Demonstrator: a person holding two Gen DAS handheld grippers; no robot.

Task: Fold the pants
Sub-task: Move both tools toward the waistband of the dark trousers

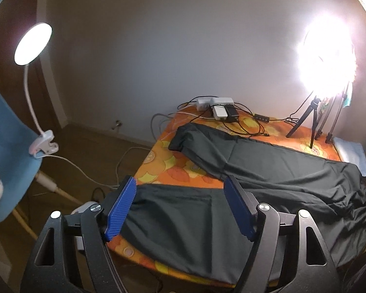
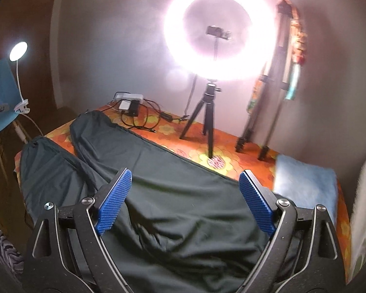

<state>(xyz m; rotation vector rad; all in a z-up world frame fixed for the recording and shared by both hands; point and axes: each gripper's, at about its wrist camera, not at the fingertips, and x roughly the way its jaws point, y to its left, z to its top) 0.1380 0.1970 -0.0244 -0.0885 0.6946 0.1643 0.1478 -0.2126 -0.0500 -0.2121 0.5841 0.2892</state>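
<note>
Dark green-black pants (image 1: pixel 268 168) lie spread flat on an orange flowered table (image 1: pixel 158 161), both legs running toward the far left. My left gripper (image 1: pixel 180 183) hovers above the near leg (image 1: pixel 173 222) close to its cuff end, blue pads (image 1: pixel 120 210) apart, nothing pinched between them. In the right wrist view the pants (image 2: pixel 173 195) fill the foreground. My right gripper (image 2: pixel 185 174) hangs over the wide upper part of the pants, its blue pads (image 2: pixel 114 200) wide apart and clear of the cloth.
A ring light on a small black tripod (image 2: pixel 208 112) stands at the table's back, with a taller tripod (image 2: pixel 263 112) against the wall. Power strip and cables (image 1: pixel 222 111) lie at the far edge. A folded blue towel (image 2: pixel 305 185) sits right; a blue chair with clip lamp (image 1: pixel 9 146) stands left.
</note>
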